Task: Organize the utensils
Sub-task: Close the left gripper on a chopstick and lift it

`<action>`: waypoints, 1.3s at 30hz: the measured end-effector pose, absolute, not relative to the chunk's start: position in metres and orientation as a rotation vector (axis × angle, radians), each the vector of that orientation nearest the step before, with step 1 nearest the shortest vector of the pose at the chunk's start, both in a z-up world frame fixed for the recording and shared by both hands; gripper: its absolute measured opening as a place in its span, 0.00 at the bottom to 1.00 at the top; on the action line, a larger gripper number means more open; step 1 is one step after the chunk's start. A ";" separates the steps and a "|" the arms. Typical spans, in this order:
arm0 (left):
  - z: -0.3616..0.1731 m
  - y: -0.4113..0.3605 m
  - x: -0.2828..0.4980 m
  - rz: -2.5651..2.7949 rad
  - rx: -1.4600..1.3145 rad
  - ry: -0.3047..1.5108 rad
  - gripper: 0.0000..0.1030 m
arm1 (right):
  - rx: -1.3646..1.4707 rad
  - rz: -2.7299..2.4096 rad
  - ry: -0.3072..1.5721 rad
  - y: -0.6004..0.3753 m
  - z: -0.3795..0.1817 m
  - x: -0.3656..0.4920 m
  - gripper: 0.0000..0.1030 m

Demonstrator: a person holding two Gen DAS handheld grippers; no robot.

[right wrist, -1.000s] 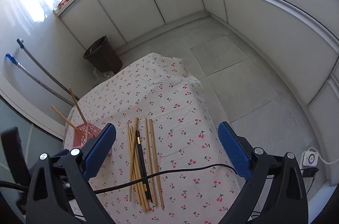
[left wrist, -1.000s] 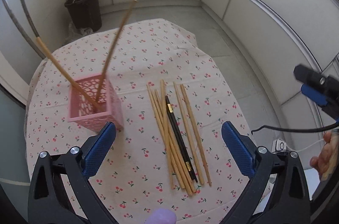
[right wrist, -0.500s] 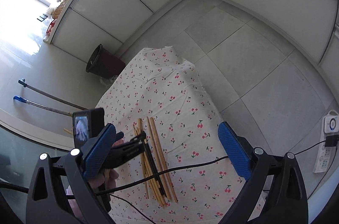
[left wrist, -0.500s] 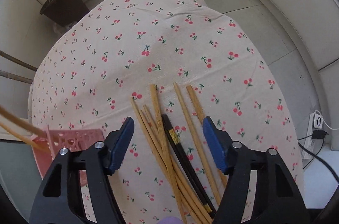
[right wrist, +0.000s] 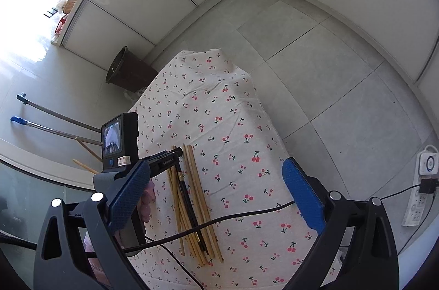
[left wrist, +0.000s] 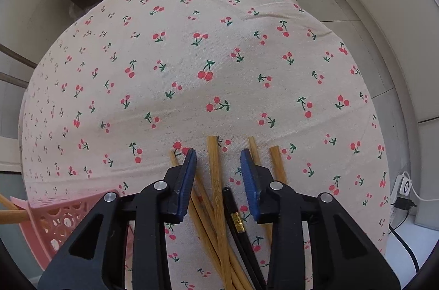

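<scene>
Several wooden chopsticks [left wrist: 215, 188] and a black chopstick [left wrist: 236, 218] lie bunched on the cherry-print tablecloth [left wrist: 208, 48]. My left gripper [left wrist: 218, 156] is low over their far ends, open, its jaws partly closed around one wooden stick without touching it. A pink perforated basket [left wrist: 55, 218] at lower left holds two wooden sticks [left wrist: 11, 213]. In the right wrist view the chopstick bunch [right wrist: 192, 196] and the left gripper [right wrist: 164, 161] show on the table. My right gripper [right wrist: 216, 194] is wide open and empty, high above the table's near right side.
A dark waste bin [right wrist: 126, 70] stands on the floor behind the table. Two mop handles [right wrist: 55, 122] lean at left. A power strip [right wrist: 422, 185] lies on the floor at right. A black cable [right wrist: 219, 218] crosses over the chopsticks.
My left gripper dropped down to the chopsticks' far ends and its jaws narrowed around one wooden stick. The right gripper rose and tilted, still wide open.
</scene>
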State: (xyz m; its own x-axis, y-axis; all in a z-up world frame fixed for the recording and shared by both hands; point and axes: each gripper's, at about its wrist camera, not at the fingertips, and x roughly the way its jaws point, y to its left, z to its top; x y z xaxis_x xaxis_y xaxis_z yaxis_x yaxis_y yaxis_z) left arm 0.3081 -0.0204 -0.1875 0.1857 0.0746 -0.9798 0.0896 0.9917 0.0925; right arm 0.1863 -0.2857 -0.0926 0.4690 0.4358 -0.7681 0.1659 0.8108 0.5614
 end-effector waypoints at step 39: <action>-0.069 0.052 0.082 -0.210 -0.129 1.033 0.07 | 0.289 0.199 1.338 -0.132 -0.202 0.276 0.39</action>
State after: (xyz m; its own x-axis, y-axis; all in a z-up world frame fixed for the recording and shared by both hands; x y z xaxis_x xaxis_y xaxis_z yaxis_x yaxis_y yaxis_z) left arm 0.0824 0.0523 -0.0695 0.4942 -0.2335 -0.8374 0.1126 0.9723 -0.2046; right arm 0.2762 -0.1321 -0.2021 0.2224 0.3057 -0.9258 0.0227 0.9477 0.3184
